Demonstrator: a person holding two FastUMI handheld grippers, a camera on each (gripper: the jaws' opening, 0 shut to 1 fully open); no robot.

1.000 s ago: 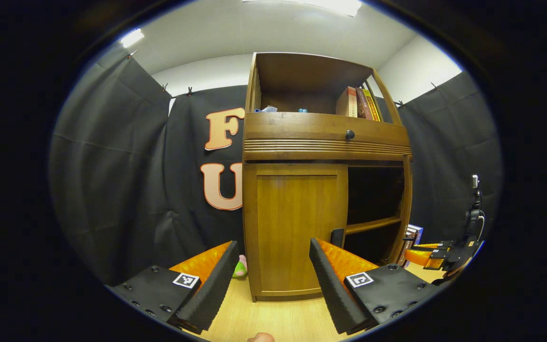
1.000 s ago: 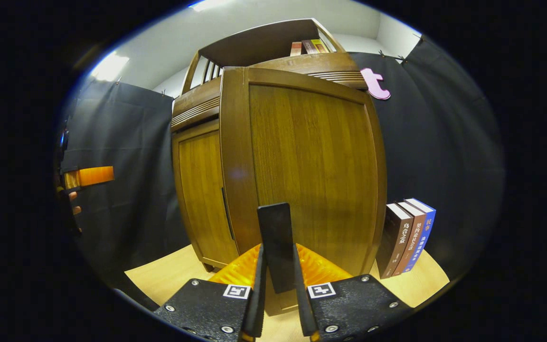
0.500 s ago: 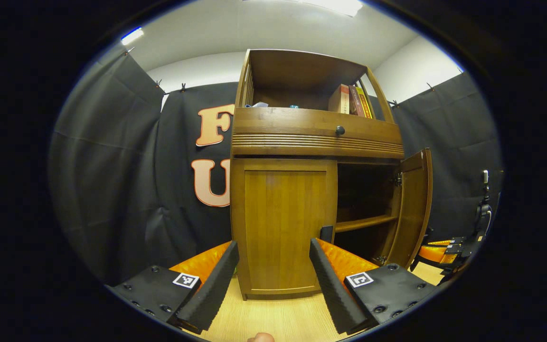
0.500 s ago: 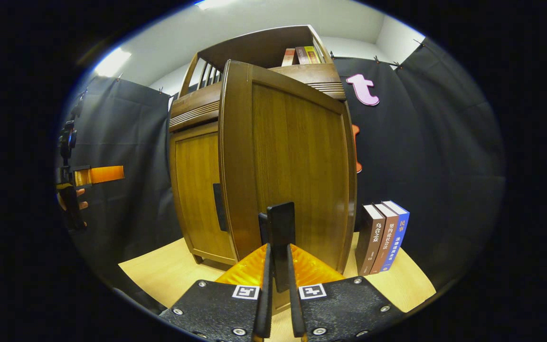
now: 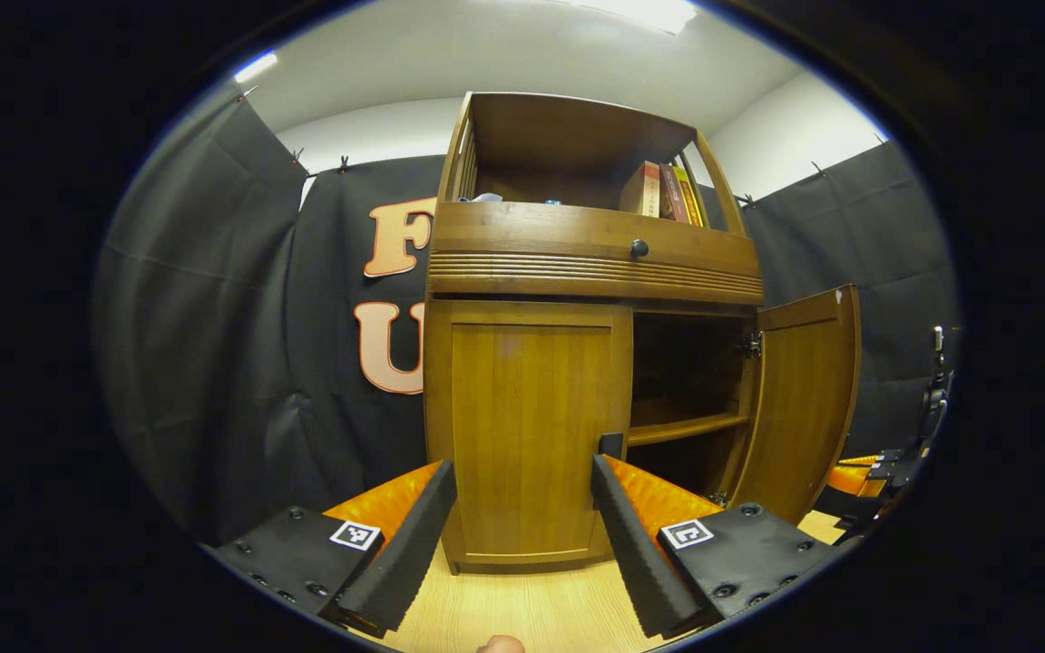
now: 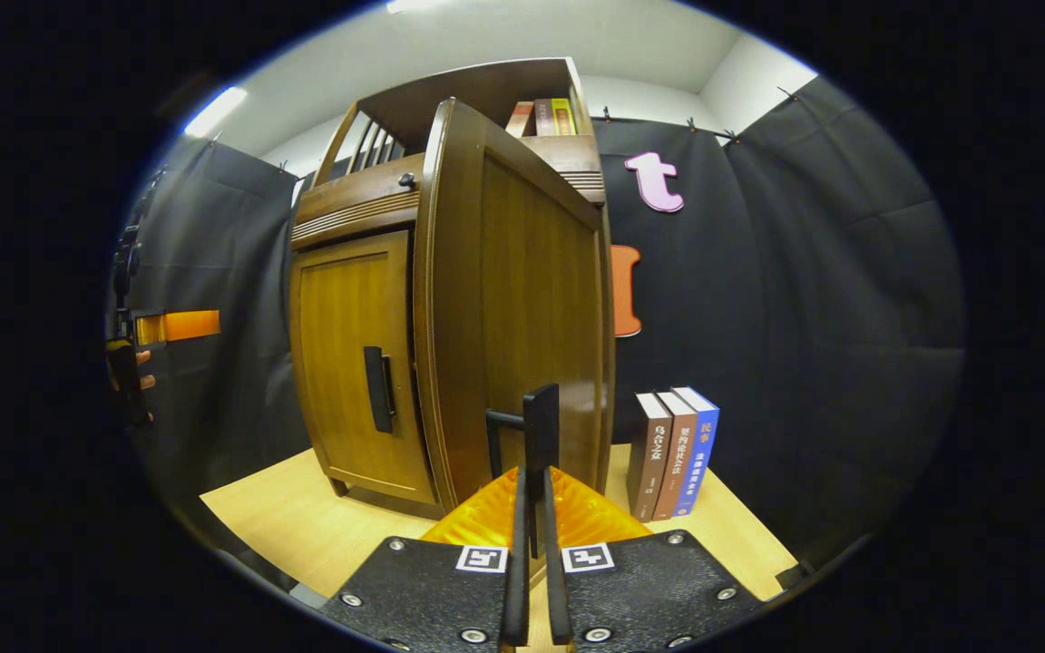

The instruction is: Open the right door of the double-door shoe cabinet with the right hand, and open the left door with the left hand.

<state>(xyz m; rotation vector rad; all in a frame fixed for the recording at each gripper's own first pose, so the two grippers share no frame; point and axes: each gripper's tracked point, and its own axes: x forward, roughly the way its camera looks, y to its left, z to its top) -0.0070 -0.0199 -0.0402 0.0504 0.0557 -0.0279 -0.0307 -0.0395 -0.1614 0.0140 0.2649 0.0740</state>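
the right gripper [image 6: 532, 508] is clamped on the right door's handle [image 6: 539, 426], both fingers pressed to the dark bar. the right door [image 6: 513, 308] has swung from roughly square-on a second ago to well out from the shoe cabinet [image 5: 577, 272]; in the left gripper view the same door [image 5: 799, 399] stands wide at the cabinet's right side, where a second ago it barely showed, and the inner shelf [image 5: 686, 426] lies exposed. so the first half of the task looks close to done.

the left gripper [image 5: 522, 526] hangs in front of the cabinet with its jaws wide apart, holding nothing, a little nearer than before. the left door [image 5: 532, 426] is shut, flush in the cabinet front, its handle [image 6: 377, 388] at the inner edge untouched. opening it is what remains, likely the next step.

three books [image 6: 675, 449] stand on the floor just right of the cabinet.
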